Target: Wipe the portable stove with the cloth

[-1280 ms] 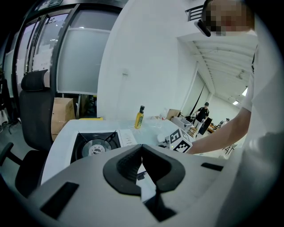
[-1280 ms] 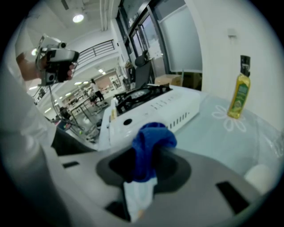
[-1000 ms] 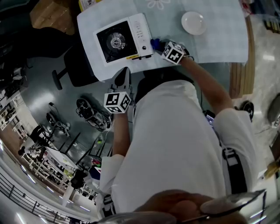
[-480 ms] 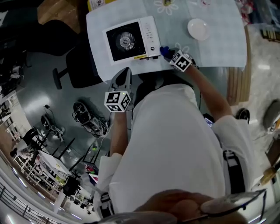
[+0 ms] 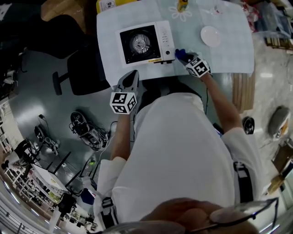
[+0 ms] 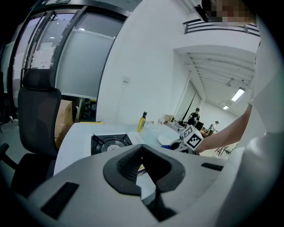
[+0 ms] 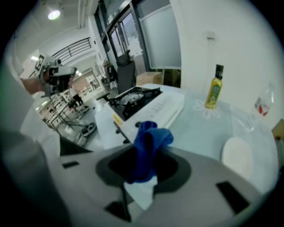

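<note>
Nothing has shifted against the stove (image 5: 145, 43): the cloth (image 7: 148, 146) stays bunched in the right gripper (image 5: 185, 58), jaws clamped on it, just beside the stove's near corner, seemingly poised to wipe. The left gripper (image 5: 129, 81), jaws together on nothing, hangs off the table (image 5: 229, 45) edge, leaving room.

We are noting the portable stove (image 5: 146, 44) sitting on the table (image 5: 231, 55), the cloth (image 5: 179, 54) just beside its right edge, the plate (image 5: 210, 35) lying farther right, the bottle (image 5: 182, 4) standing behind them.
</note>
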Demonstrator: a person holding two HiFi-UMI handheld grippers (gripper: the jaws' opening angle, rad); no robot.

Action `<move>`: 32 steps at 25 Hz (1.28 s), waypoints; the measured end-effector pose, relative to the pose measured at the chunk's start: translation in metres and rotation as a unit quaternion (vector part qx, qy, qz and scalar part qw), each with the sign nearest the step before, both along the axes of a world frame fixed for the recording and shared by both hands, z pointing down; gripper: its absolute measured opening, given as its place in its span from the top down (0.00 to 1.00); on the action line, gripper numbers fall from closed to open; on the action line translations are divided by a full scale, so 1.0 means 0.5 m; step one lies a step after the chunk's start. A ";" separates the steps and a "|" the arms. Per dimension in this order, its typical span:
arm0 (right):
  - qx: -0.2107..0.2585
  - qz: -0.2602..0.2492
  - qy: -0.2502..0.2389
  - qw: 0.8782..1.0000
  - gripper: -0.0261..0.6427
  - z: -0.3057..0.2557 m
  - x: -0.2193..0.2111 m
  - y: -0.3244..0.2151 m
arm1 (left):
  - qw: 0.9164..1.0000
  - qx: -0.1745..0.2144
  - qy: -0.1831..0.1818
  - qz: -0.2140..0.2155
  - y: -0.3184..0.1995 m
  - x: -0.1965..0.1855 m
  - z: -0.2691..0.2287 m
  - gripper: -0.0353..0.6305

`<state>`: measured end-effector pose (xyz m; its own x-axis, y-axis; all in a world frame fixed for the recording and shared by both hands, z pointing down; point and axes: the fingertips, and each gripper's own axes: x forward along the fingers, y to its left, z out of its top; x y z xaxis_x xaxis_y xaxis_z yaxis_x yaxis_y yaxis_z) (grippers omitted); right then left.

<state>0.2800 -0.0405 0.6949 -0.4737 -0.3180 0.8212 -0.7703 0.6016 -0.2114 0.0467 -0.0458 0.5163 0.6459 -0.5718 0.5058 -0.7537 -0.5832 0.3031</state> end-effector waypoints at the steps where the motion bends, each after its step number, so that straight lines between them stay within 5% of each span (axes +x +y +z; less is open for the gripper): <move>1: 0.003 0.006 0.005 1.000 0.77 -0.009 0.002 -0.006 | 1.000 0.000 0.004 0.002 -0.001 -0.007 -0.001 0.90; 21: 0.040 0.061 0.077 0.994 0.77 -0.095 -0.066 -0.114 | 0.998 -0.004 0.051 0.034 -0.049 -0.184 0.007 0.90; 32: 0.039 0.109 0.075 0.990 0.77 -0.138 -0.054 -0.237 | 0.998 0.000 0.060 0.034 -0.126 -0.204 0.005 0.90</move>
<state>0.2531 -0.1590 0.6257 -0.2621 -0.4649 0.8457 -0.9025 0.4285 -0.0441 -0.0551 -0.1087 0.5186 0.7389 -0.5257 0.4215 -0.6710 -0.6313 0.3889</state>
